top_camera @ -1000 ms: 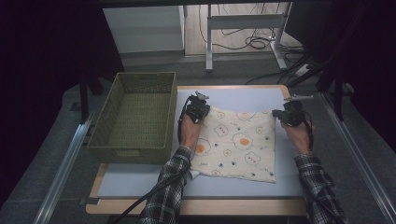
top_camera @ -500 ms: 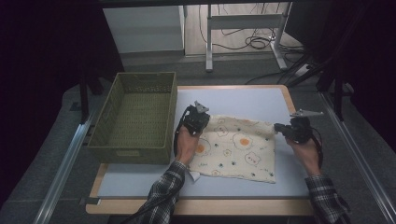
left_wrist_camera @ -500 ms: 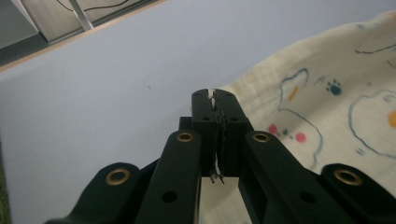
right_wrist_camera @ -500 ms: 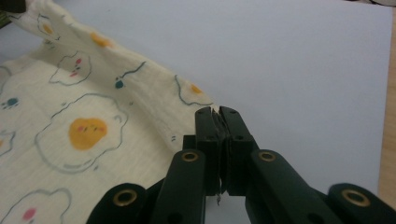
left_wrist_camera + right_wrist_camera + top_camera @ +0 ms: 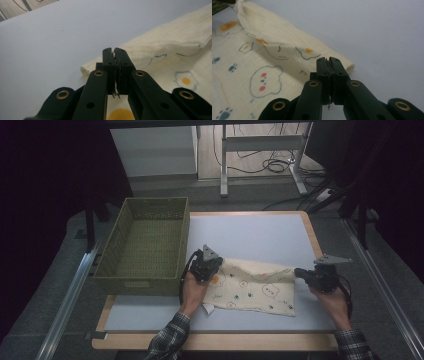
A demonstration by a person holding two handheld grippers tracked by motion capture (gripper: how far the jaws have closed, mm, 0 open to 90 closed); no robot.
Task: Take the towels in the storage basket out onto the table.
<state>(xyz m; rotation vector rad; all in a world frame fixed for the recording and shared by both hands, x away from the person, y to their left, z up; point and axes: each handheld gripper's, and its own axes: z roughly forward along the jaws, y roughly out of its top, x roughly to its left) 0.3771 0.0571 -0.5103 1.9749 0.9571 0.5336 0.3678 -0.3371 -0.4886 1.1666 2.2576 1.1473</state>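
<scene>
Pale table (image 5: 260, 232) w/ wood rim, dark room behind; cloth (image 5: 252, 287) lies near-centre, stretched btwn left gripper (image 5: 206, 262) and right gripper (image 5: 312, 275), each clamped on a corner; cream fabric, egg and paw prints, far edge folded over; green basket (image 5: 145, 245) just left; far half of table bare.

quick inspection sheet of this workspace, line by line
surface: pale table top with a wooden edge, bare beyond the cloth
job's things: cream printed cloth, far edge folded toward the person
clutter: green woven basket at left, nothing seen inside
grippers: left gripper and right gripper each shut on a cloth corner
cables: black cable at the left gripper; more on the floor
surroundings: dim room, metal table legs behind
</scene>
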